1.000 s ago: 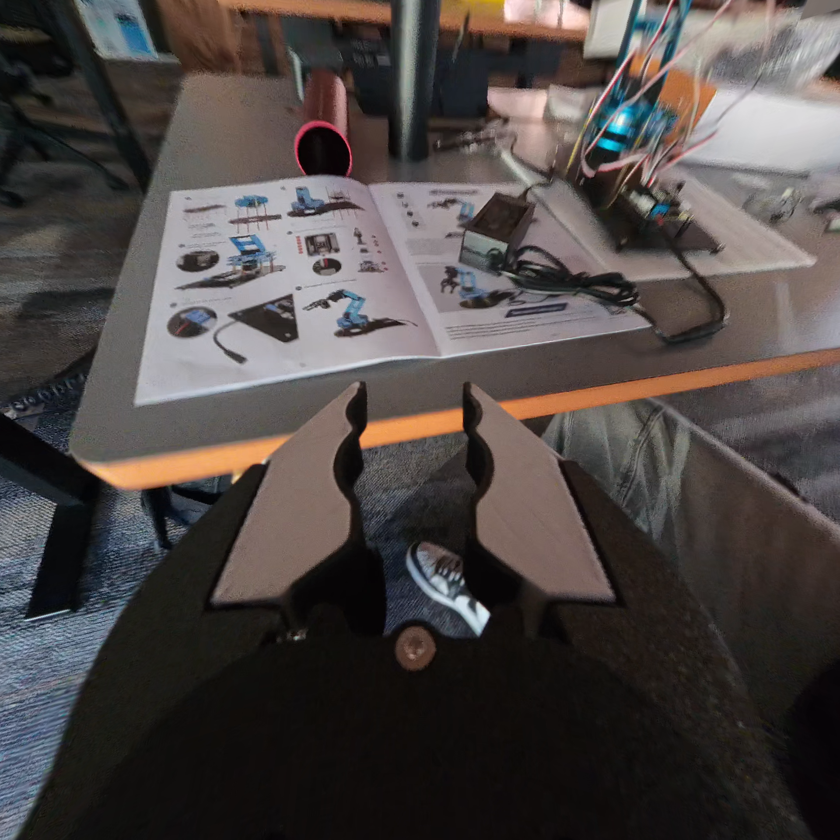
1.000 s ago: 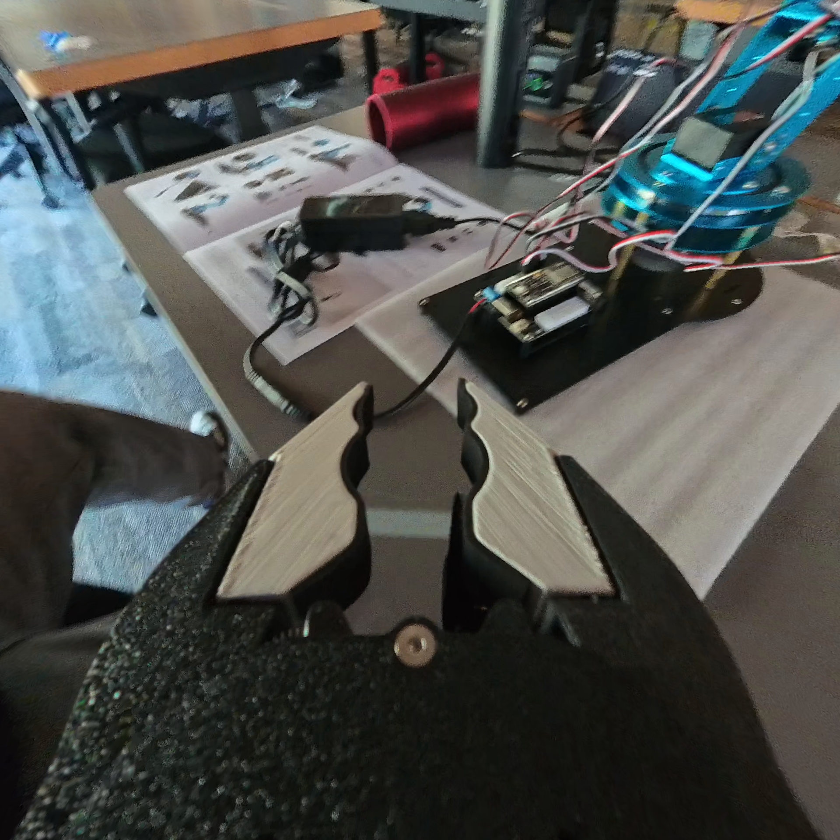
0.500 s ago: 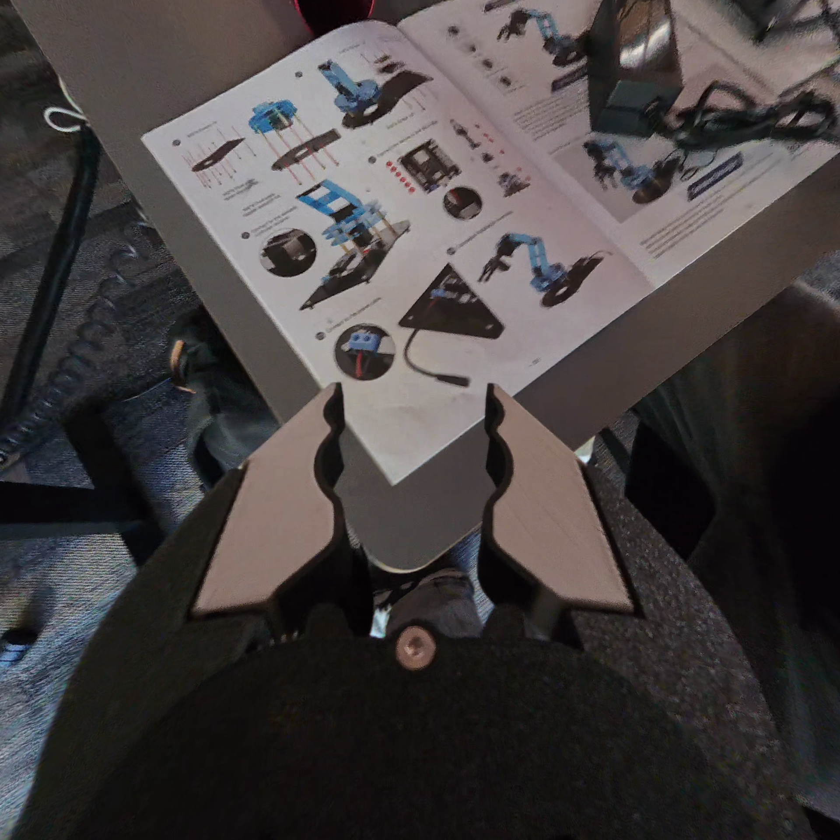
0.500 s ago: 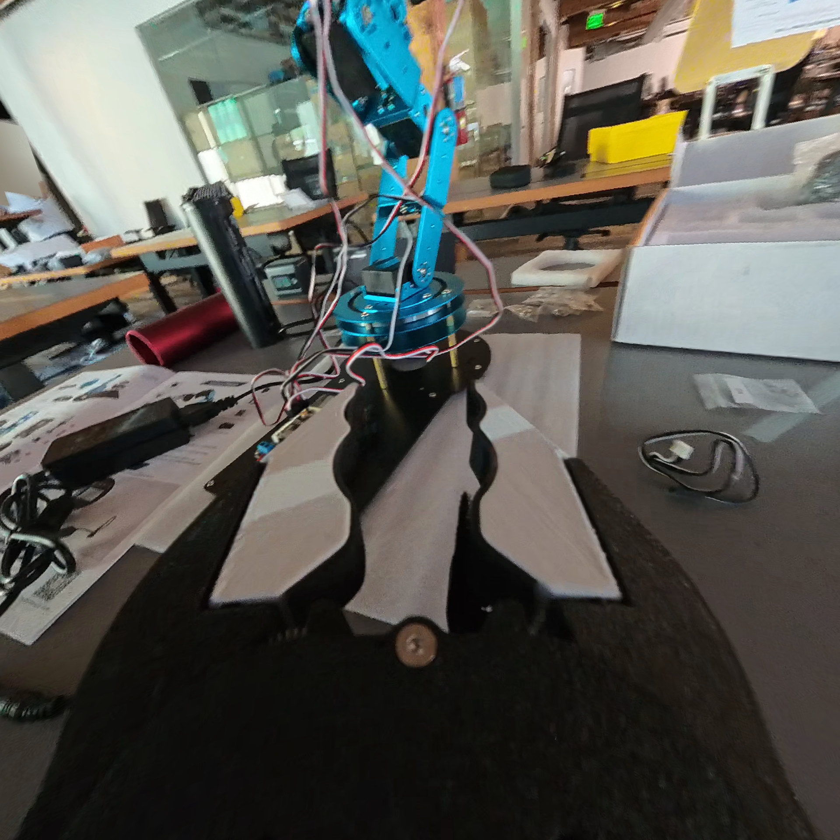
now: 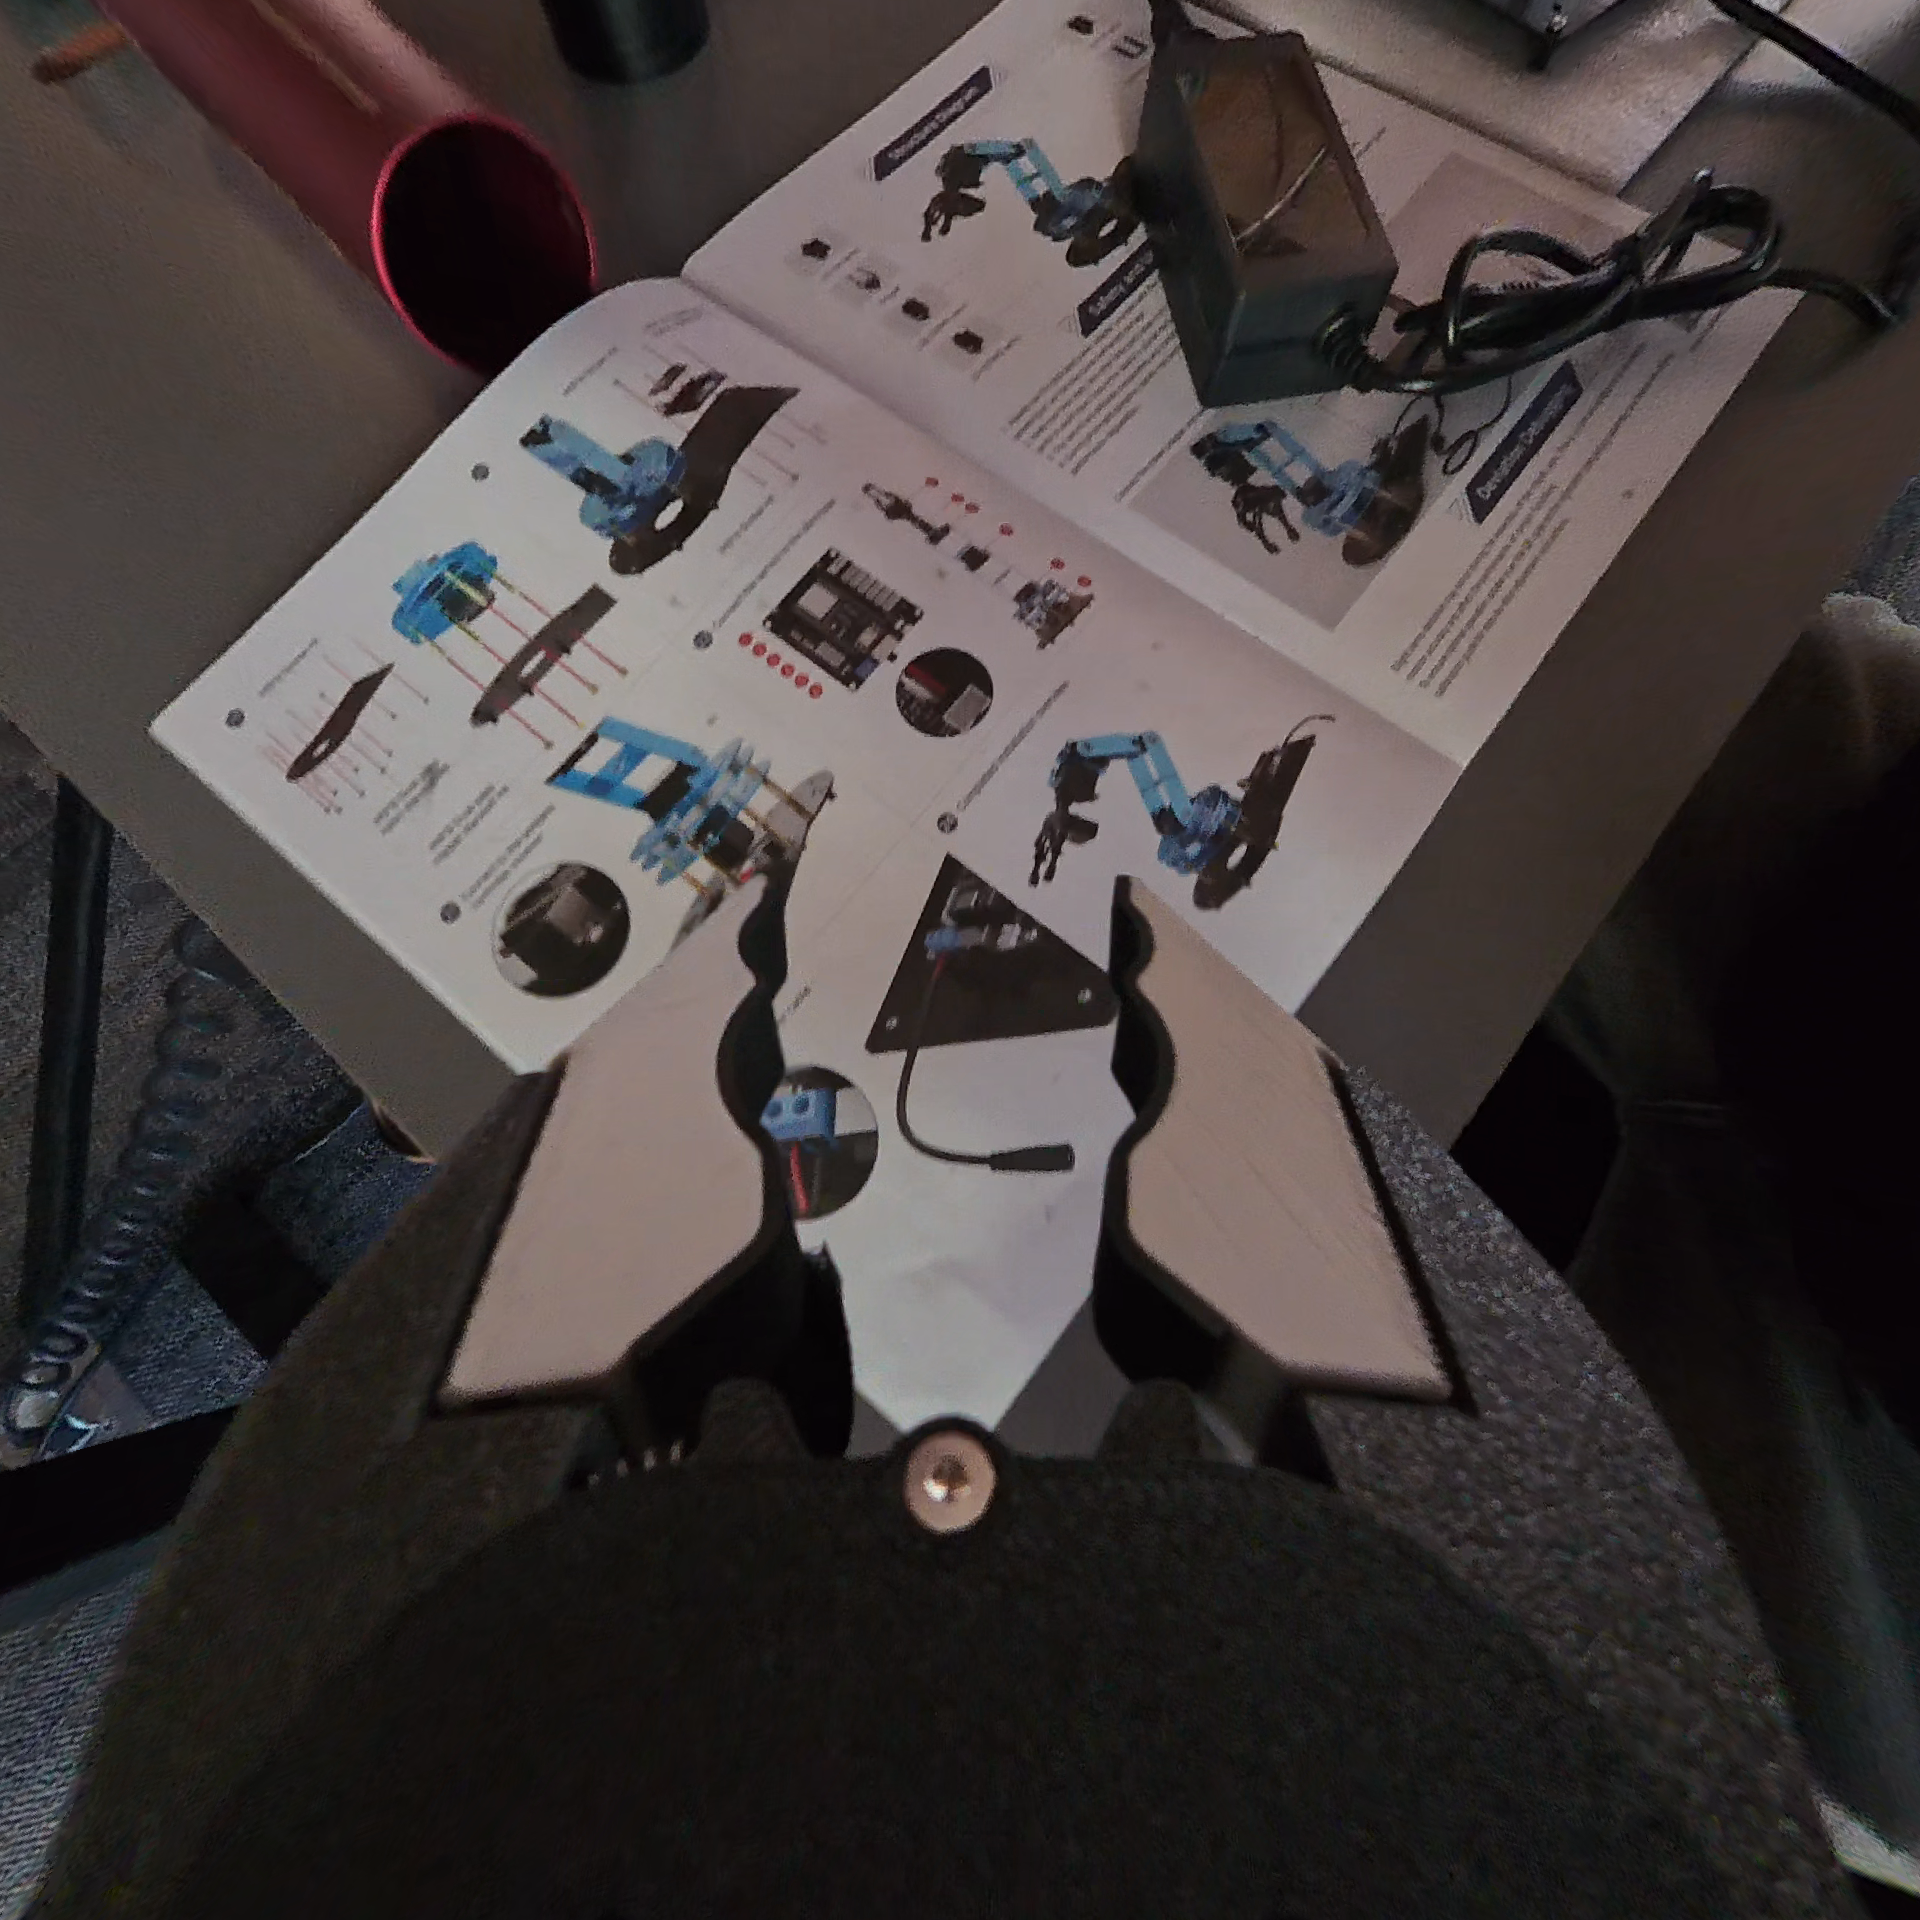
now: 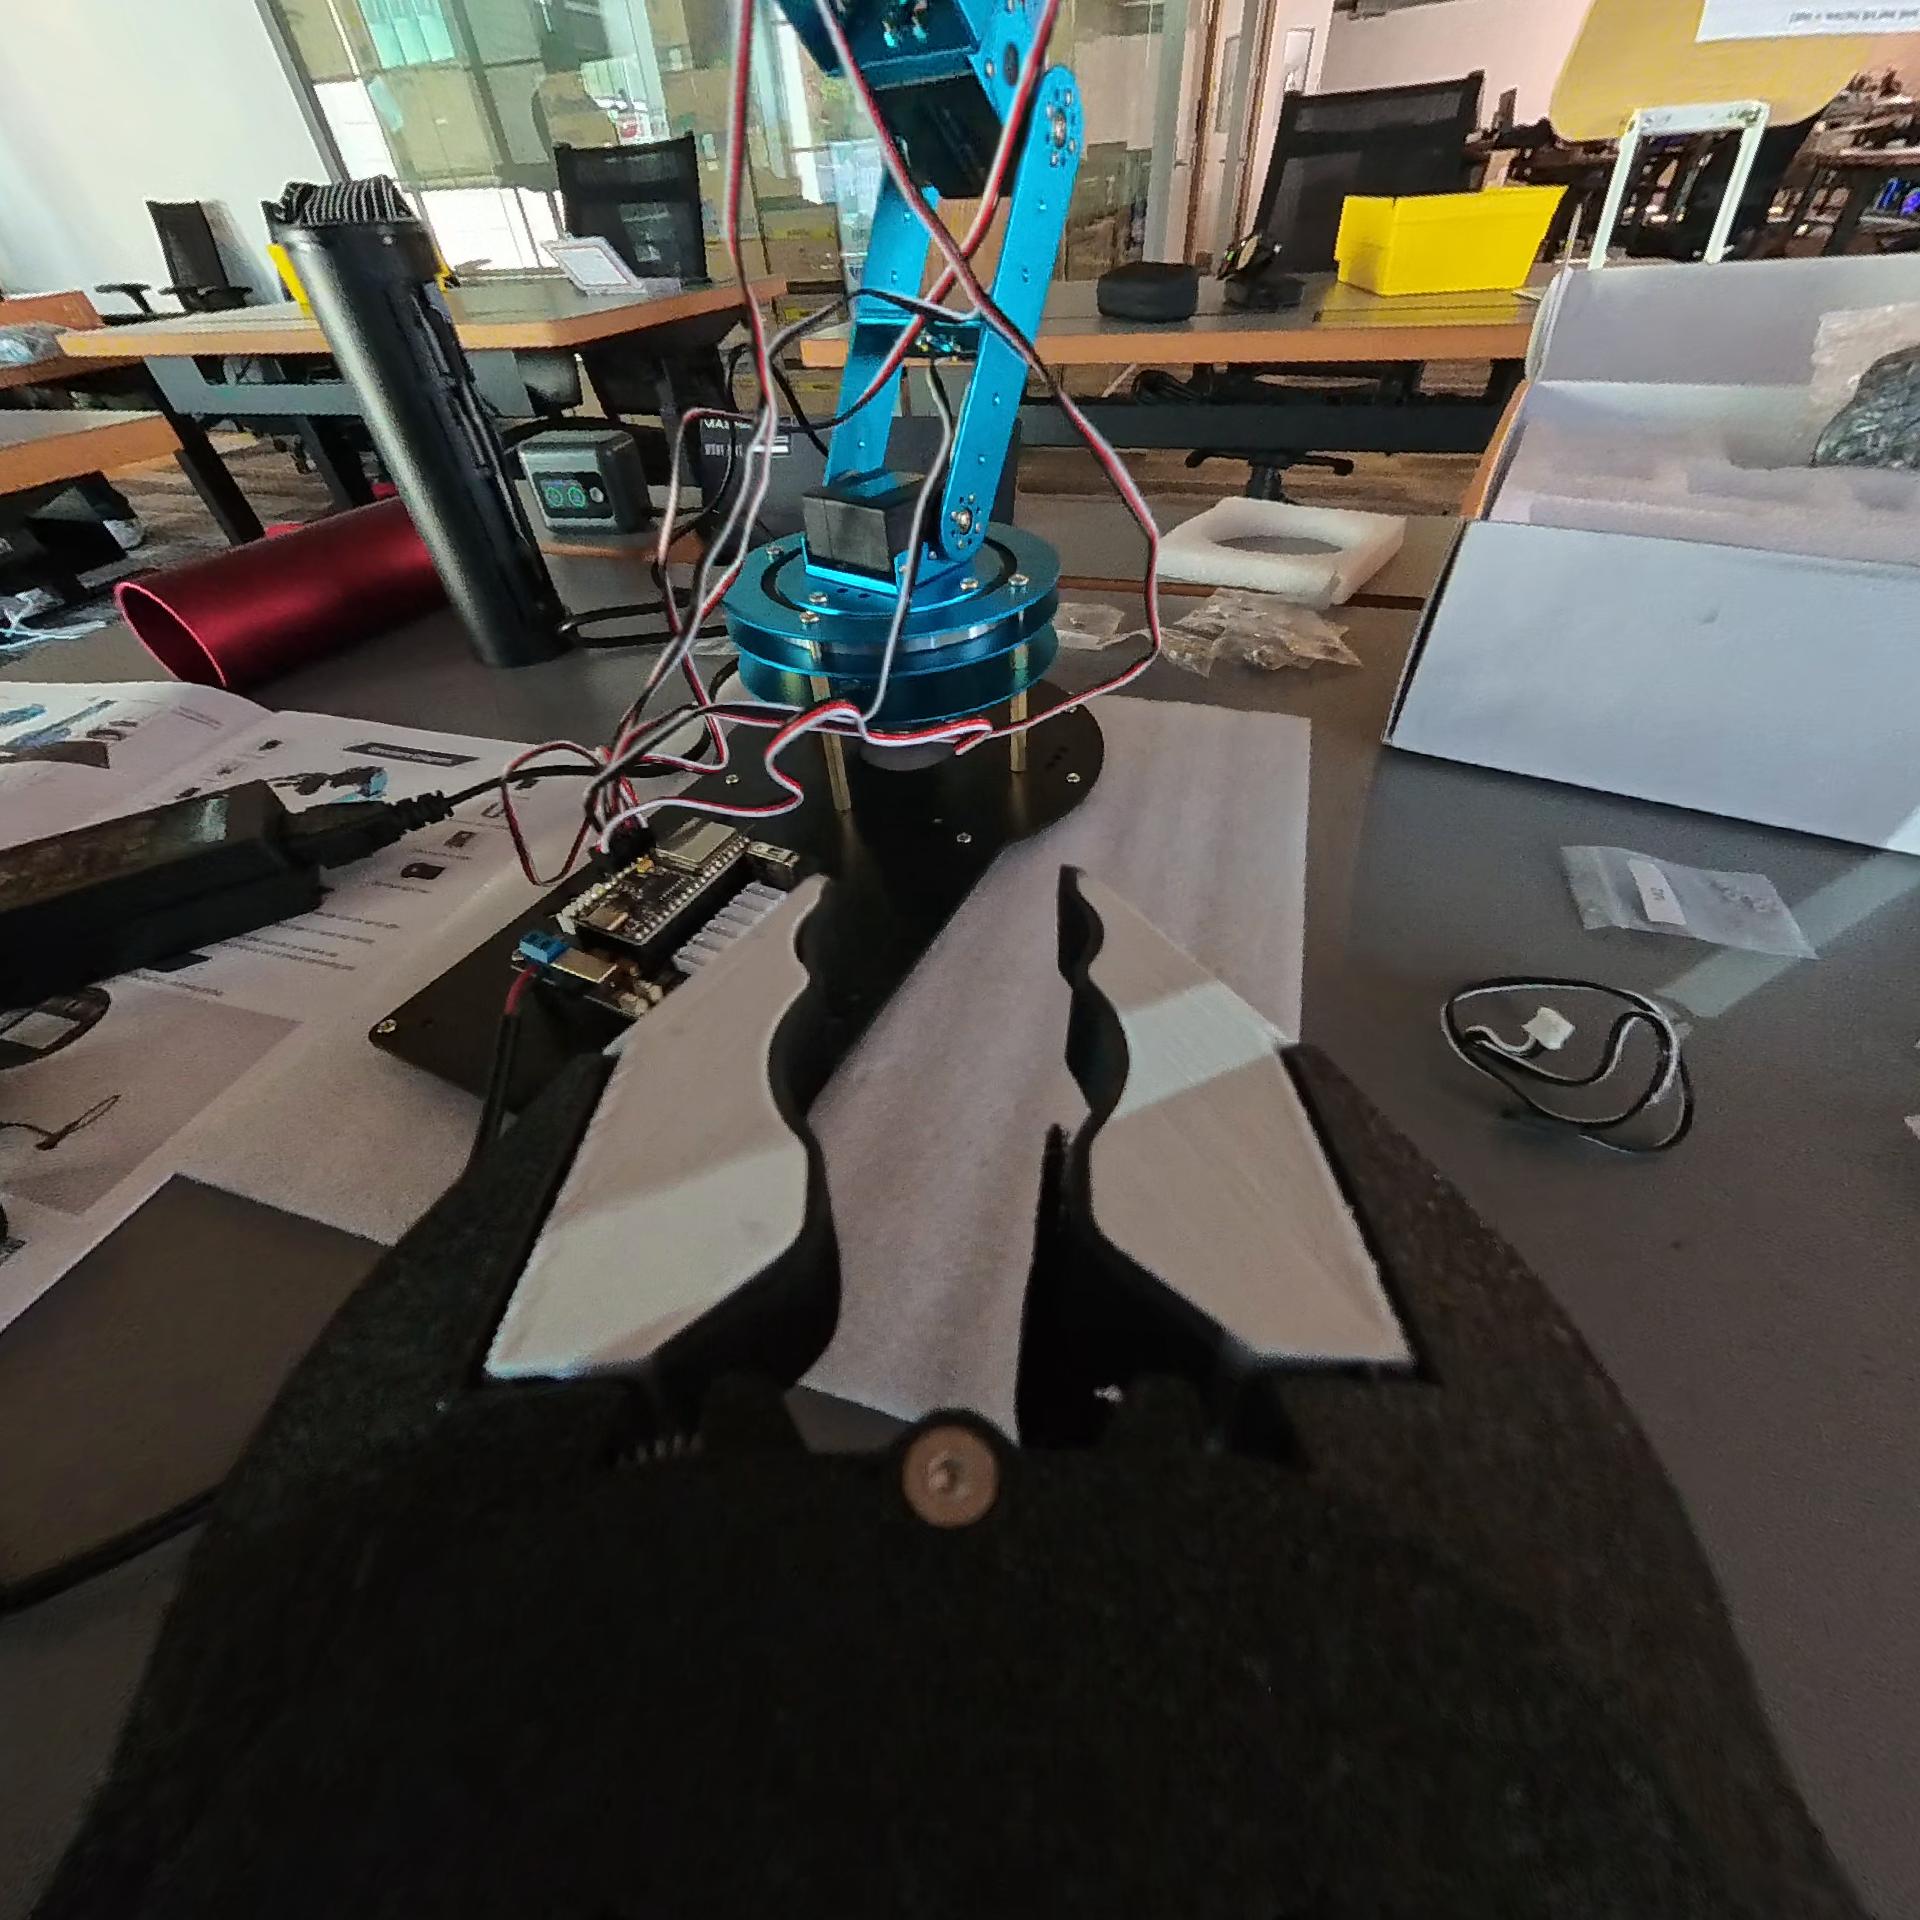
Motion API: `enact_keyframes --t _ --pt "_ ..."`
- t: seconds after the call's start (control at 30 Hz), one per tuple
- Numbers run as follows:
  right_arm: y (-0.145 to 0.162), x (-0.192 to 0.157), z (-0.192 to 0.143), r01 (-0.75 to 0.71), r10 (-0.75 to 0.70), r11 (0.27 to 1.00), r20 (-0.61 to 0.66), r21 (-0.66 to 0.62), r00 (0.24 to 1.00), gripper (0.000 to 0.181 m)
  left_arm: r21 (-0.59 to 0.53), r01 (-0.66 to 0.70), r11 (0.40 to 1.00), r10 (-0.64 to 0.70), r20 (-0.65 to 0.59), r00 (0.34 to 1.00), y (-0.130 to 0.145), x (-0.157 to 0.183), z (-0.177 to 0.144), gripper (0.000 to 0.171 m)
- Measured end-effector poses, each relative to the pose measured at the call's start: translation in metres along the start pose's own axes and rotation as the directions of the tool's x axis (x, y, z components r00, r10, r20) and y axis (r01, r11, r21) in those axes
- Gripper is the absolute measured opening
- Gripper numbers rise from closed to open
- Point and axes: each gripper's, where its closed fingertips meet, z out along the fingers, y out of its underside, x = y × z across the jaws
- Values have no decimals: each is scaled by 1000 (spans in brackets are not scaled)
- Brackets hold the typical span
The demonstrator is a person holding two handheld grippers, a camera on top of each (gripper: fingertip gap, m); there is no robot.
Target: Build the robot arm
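Observation:
My left gripper (image 5: 940,914) is open and empty, hovering over the near corner of an open instruction booklet (image 5: 852,582) that lies on a grey table (image 5: 187,343). A black power adapter (image 5: 1257,218) with a coiled cable (image 5: 1590,281) rests on the booklet's far page. My right gripper (image 6: 940,883) is open and empty, low over a white foam sheet (image 6: 1184,831). Just ahead of it stands a small blue robot arm (image 6: 935,343) on a black baseplate (image 6: 914,842) with a circuit board (image 6: 649,904) and loose red, white and black wires (image 6: 717,623).
A dark red tube (image 5: 416,177) lies beyond the booklet; it also shows in the right wrist view (image 6: 281,603). A black post (image 6: 416,457) stands behind. A white open box (image 6: 1704,582), a small plastic bag (image 6: 1673,899) and a short looped cable (image 6: 1579,1070) are to the right. Carpet (image 5: 135,1091) lies below the table corner. The left gripper's tips are roughly 55 cm from the right gripper's.
My left gripper has moved forward over the booklet's corner and its jaws stand wider. My right gripper swung from the table's left side to face the blue arm, then edged closer.

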Motion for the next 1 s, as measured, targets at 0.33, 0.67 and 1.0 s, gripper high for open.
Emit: enact_keyframes --t 0.33,0.67,1.0 --pt "2 -6 2 1 0 1000 43 -12 999 38 20 10 1000 -12 75 997 -28 -6 18 62" --pt "1 -2 1 -51 51 999 49 -2 997 37 22 -4 1000 2 89 996 -31 -6 18 62" --pt "3 -4 4 -8 9 1000 36 -23 999 37 -3 16 1000 -16 115 993 -14 -13 10 62"
